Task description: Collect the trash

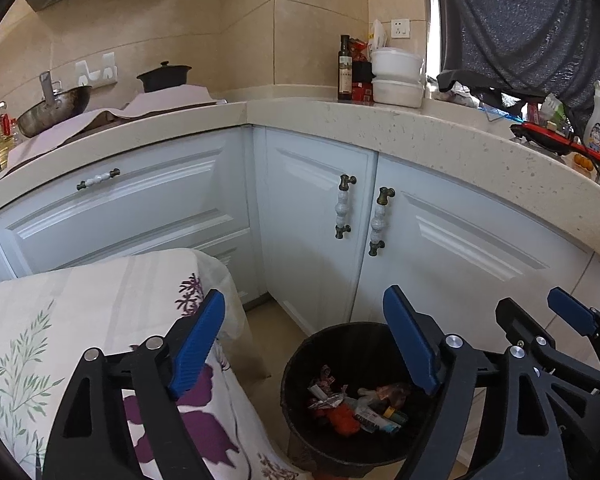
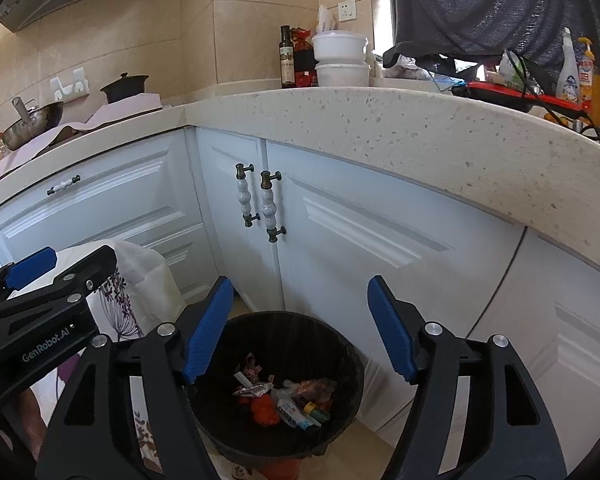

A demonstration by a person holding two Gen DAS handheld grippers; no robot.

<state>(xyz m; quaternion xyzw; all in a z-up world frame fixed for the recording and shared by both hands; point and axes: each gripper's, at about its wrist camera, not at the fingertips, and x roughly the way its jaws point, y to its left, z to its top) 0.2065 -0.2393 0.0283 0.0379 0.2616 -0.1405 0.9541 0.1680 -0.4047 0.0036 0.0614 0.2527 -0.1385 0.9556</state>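
Left wrist view: left claw (image 1: pixel 304 344) spread wide, nothing between blue pads. Black trash bin (image 1: pixel 300 364) below and just ahead of claw, on floor by white cabinets (image 1: pixel 312 216); wrappers (image 1: pixel 356 404) piled inside. Floral cloth (image 1: pixel 80 320) under left finger. Right claw (image 1: pixel 540 320) just right, also open.

Right wrist view: right claw (image 2: pixel 300 328) open, empty. Trash bin (image 2: pixel 340 344) directly beneath gap, wrappers (image 2: pixel 288 400) at bottom. Bench (image 2: pixel 380 124) above, beyond claw.

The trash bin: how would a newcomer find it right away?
Start at the corner of the white cabinets beneath the speckled countertop. On the floor below the paired door handles stands the trash bin. It is round, black and holds colourful wrappers, unlike the floral cloth beside it.
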